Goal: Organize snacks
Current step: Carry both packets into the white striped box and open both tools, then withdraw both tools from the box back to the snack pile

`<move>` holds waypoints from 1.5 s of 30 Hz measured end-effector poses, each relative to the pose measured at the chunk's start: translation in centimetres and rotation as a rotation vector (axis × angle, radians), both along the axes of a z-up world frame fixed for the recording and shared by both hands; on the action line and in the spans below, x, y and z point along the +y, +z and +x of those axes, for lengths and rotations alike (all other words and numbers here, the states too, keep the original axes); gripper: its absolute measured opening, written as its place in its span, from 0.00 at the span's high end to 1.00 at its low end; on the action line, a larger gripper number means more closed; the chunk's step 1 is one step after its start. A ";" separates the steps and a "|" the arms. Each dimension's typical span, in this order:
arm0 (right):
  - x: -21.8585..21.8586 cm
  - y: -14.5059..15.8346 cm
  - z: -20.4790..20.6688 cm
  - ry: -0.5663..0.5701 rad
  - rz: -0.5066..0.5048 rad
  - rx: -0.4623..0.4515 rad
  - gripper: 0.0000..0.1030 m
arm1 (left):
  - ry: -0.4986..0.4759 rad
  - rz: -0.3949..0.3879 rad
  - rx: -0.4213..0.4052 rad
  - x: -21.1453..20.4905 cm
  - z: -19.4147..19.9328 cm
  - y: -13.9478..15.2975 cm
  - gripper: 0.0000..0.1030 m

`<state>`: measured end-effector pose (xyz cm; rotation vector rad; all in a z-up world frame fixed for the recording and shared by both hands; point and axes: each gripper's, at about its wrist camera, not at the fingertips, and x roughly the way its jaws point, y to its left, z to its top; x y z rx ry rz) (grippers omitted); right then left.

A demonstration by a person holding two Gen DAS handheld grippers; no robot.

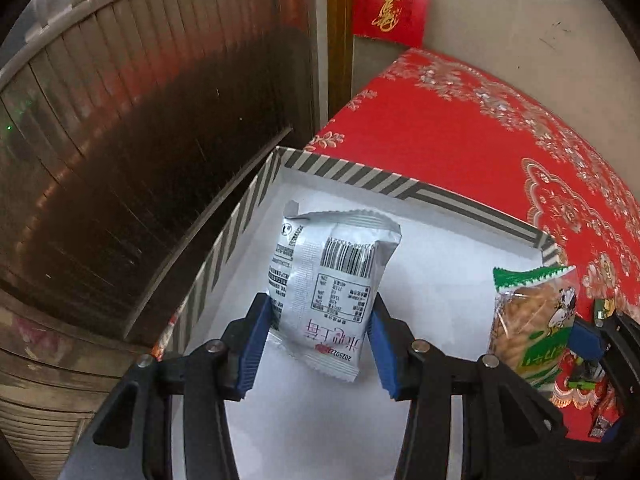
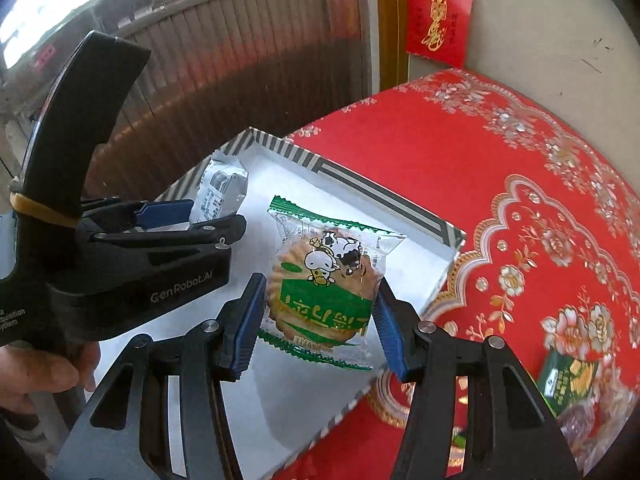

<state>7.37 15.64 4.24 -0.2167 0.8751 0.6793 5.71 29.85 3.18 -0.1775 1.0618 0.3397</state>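
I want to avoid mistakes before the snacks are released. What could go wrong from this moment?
1. The left gripper holds the silver packet only by its lower half; it may tilt or slip.
2. The right gripper squeezes the green biscuit packet; the biscuit could crack.
3. Both grippers hang close together over the striped box, so they might collide.

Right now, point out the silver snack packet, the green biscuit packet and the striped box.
silver snack packet (image 1: 326, 280): left wrist view, printed back panel.
green biscuit packet (image 2: 324, 300): right wrist view, green band.
striped box (image 1: 352, 174): left wrist view, far rim.
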 end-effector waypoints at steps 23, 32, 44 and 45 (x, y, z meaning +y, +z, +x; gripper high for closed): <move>-1.6 0.4 0.5 -0.045 0.050 0.033 0.49 | 0.018 -0.033 -0.015 -0.3 -1.2 1.1 0.18; -6.4 1.5 -2.9 -0.093 0.100 0.006 0.49 | -0.066 0.032 -0.118 -5.1 -4.1 3.8 0.08; -16.9 1.0 -8.3 -0.233 0.136 -0.005 0.49 | -0.226 -0.022 -0.137 -13.2 -6.4 4.5 0.06; -18.1 0.8 -8.7 -0.255 0.131 -0.003 0.49 | -0.235 -0.032 -0.137 -13.8 -6.4 4.5 0.06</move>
